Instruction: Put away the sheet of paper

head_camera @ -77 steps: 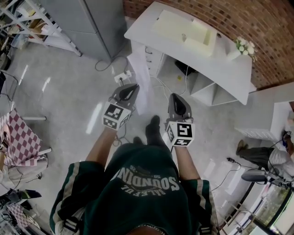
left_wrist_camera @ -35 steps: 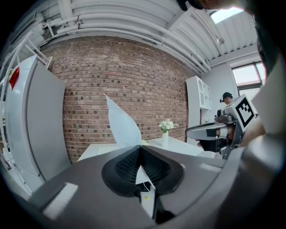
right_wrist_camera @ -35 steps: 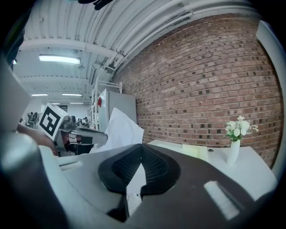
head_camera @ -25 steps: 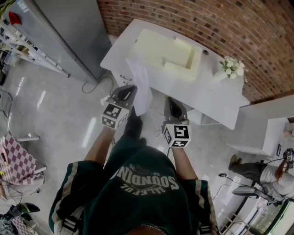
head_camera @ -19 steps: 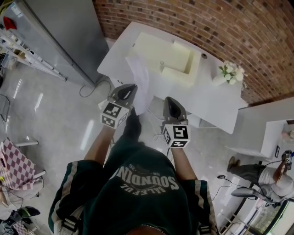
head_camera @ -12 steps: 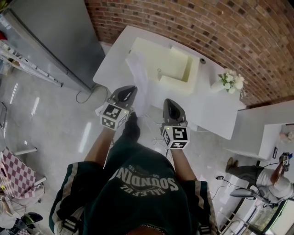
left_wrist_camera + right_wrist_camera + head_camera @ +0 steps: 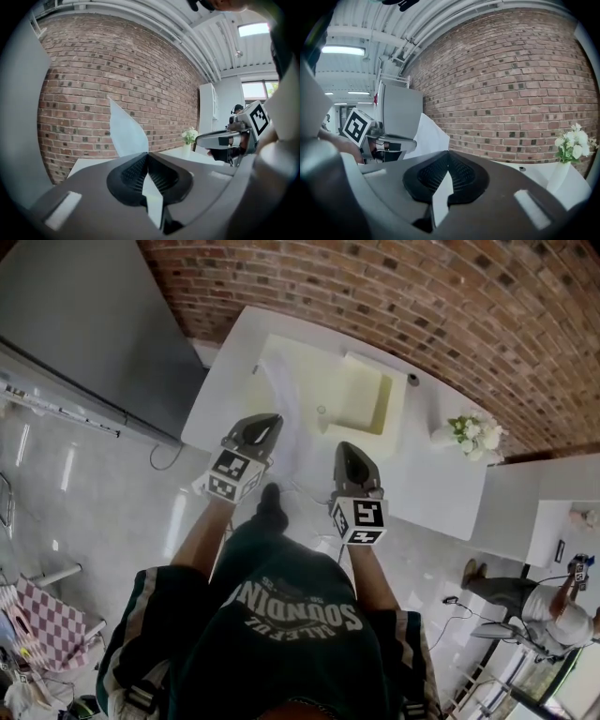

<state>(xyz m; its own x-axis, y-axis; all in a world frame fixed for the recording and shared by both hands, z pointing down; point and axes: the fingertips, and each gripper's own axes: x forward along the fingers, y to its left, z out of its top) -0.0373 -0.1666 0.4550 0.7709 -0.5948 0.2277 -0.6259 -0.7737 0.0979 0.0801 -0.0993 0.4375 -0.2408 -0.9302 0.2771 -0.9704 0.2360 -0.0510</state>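
Between left gripper (image 7: 147, 153) jaws, pinched paper (image 7: 125, 133)

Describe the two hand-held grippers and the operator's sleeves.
The left hand-held gripper and right hand-held gripper are both grey tapered shells with black ribbed pads inside. Each carries a white cube printed with black square markers. No cables show. The person wears a dark green jersey with white lettering and short, pale-striped sleeves.
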